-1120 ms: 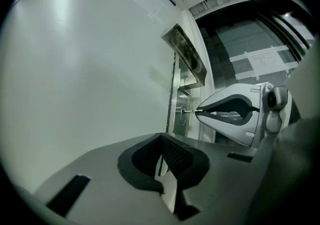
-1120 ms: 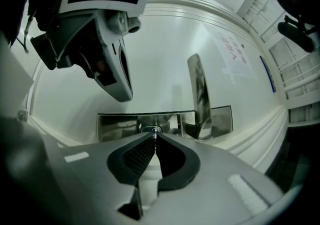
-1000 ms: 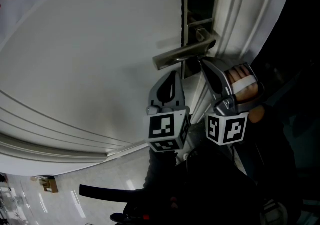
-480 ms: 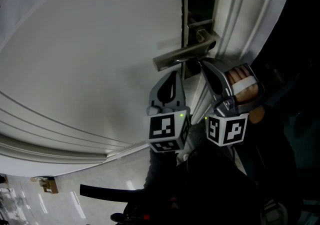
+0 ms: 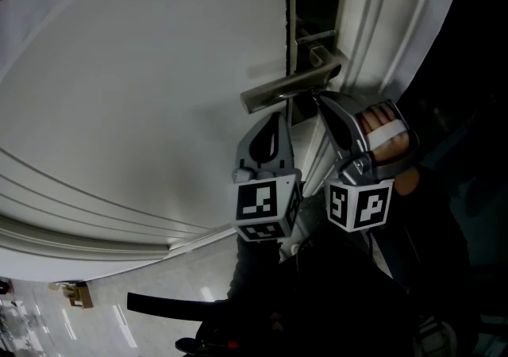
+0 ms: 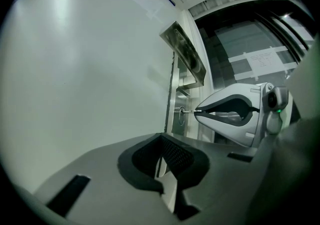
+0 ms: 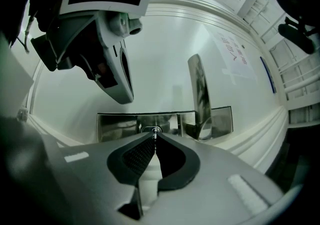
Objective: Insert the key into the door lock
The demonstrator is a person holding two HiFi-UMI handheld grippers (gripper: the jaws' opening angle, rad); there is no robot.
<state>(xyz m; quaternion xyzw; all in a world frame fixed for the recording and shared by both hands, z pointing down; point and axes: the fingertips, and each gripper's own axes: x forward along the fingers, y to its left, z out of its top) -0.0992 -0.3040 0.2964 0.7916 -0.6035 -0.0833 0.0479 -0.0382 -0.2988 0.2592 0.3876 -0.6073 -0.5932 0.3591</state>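
Well, your biggest surface is the white door (image 5: 143,70). It fills the upper left and centre of the head view, with its moulded frame (image 5: 377,14) running down the upper right and a strip of tiled floor (image 5: 103,312) at the lower left. A paper notice (image 7: 232,51) sits on the door at the upper right of the right gripper view; the head view catches only its red print at the top left corner. The metal lock plate (image 5: 313,6) stands at top centre. Its lever handle (image 5: 290,87) crosses just above both tools, so from your head the keyhole is hidden behind the handle and the right gripper (image 5: 319,100). Your left gripper (image 5: 274,119) hangs just beside it, to the lower left, with its jaws pressed together on nothing and clear of the plate. The right gripper's jaws pinch the key (image 6: 190,111). Only the left gripper view shows it side-on: the thin blade reaches the round keyhole (image 6: 180,114) below the handle, though how deep it sits you cannot tell
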